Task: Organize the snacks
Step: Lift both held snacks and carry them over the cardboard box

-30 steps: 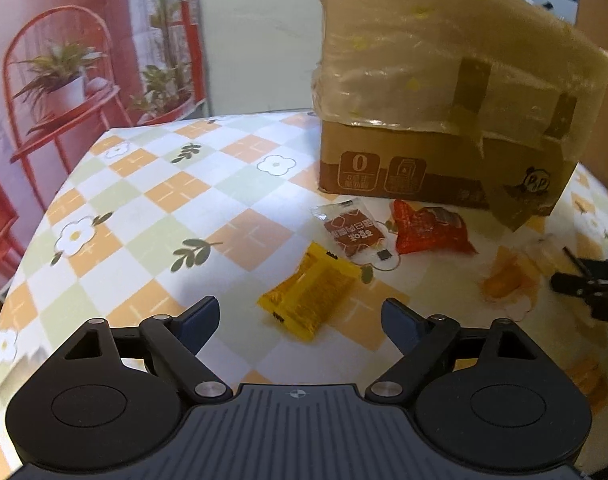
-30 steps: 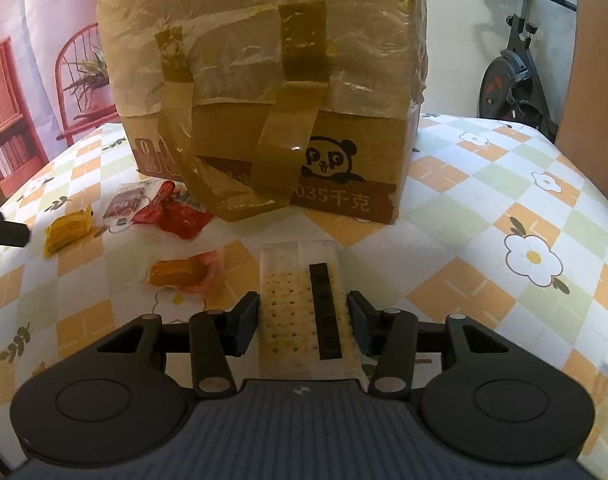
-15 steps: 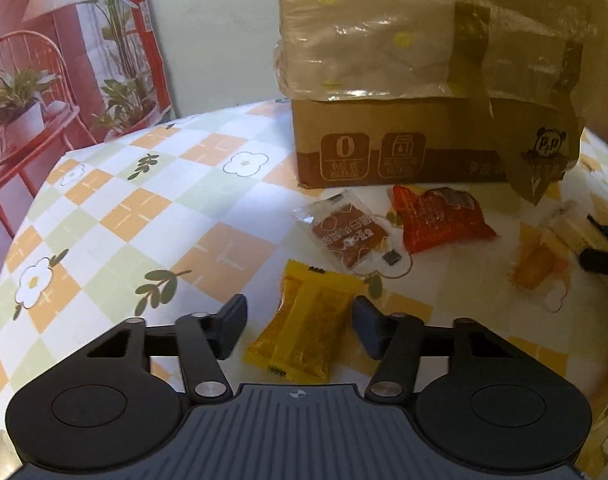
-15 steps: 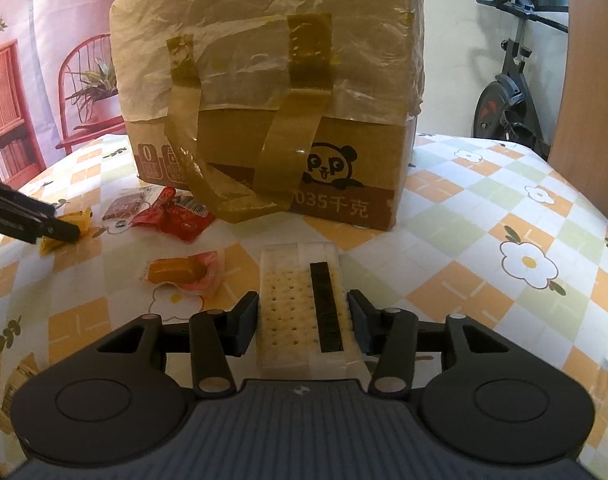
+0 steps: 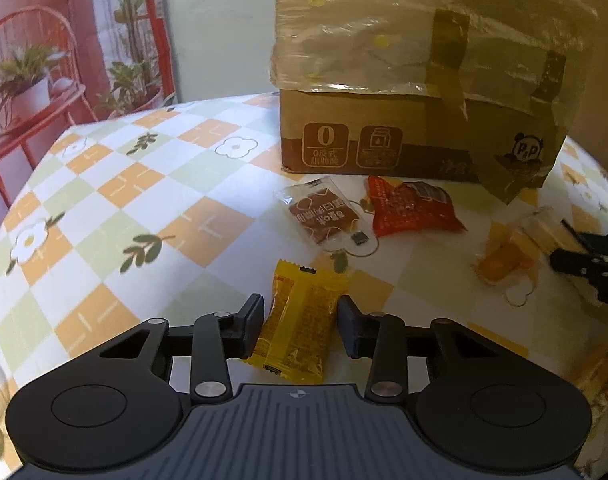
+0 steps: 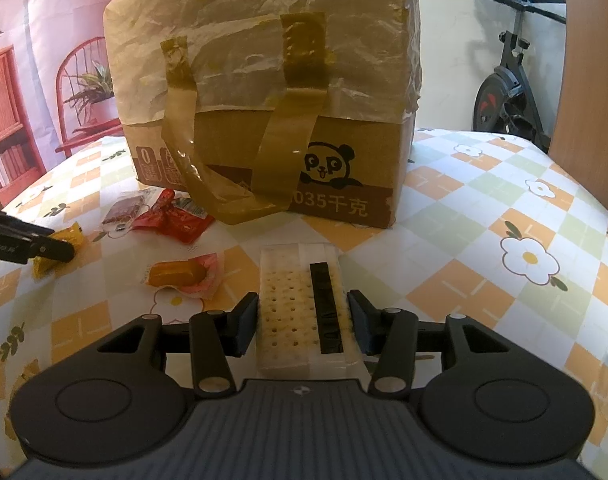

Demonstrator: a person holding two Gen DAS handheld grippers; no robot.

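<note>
A yellow snack packet [image 5: 300, 320] lies flat on the checked tablecloth between the fingers of my left gripper [image 5: 301, 316]. The jaws are closing and both pads touch the packet's long sides. In the right wrist view that left gripper [image 6: 44, 246] reaches in from the left edge over the same yellow packet [image 6: 70, 236]. My right gripper [image 6: 304, 308] is shut on a clear pack of white crackers [image 6: 296, 304] with a black strip, held low over the table. That right gripper [image 5: 584, 264] also shows at the right edge of the left wrist view.
A taped cardboard box [image 5: 384, 148] under a plastic cover fills the back of the table. Before it lie a brown sachet [image 5: 324, 212], a red packet [image 5: 412, 208] and an orange sweet [image 6: 180, 274] in clear wrap. An exercise bike [image 6: 504, 100] stands beyond the table.
The left gripper moved forward and down over the yellow packet and its jaws narrowed from wide apart to the packet's sides. The right gripper and its cracker pack stayed put.
</note>
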